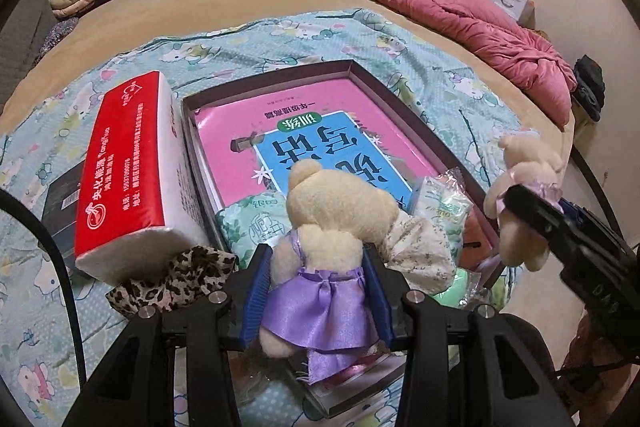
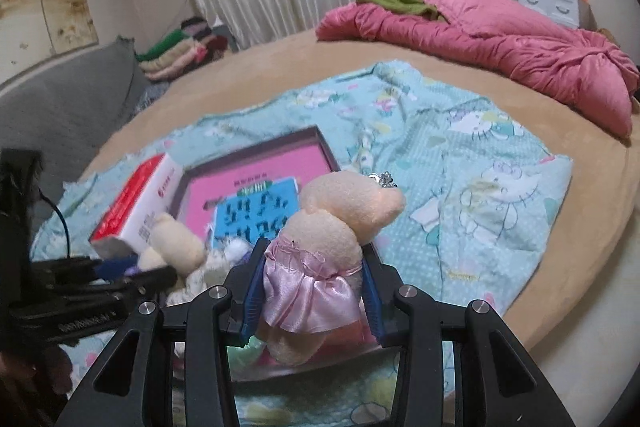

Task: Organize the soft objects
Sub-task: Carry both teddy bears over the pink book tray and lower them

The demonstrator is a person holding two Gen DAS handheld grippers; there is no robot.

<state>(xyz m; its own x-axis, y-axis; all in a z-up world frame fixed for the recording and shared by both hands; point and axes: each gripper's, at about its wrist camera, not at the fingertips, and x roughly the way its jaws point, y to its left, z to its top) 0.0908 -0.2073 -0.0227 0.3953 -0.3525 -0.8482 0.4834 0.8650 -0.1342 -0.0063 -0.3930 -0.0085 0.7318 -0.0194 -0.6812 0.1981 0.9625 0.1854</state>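
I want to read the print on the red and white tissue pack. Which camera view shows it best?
The left wrist view. There the tissue pack lies close and sharp beside the box, its red face and white print turned to the camera. In the right wrist view the same pack is farther, blurred and seen obliquely; its print is unreadable.

The right gripper (image 2: 314, 287) clamps a plush bear in a pink dress (image 2: 320, 247) over the dark box (image 2: 324, 147) with a pink book (image 2: 260, 167). At left, the left gripper (image 2: 132, 269) grips a cream bear (image 2: 176, 239).
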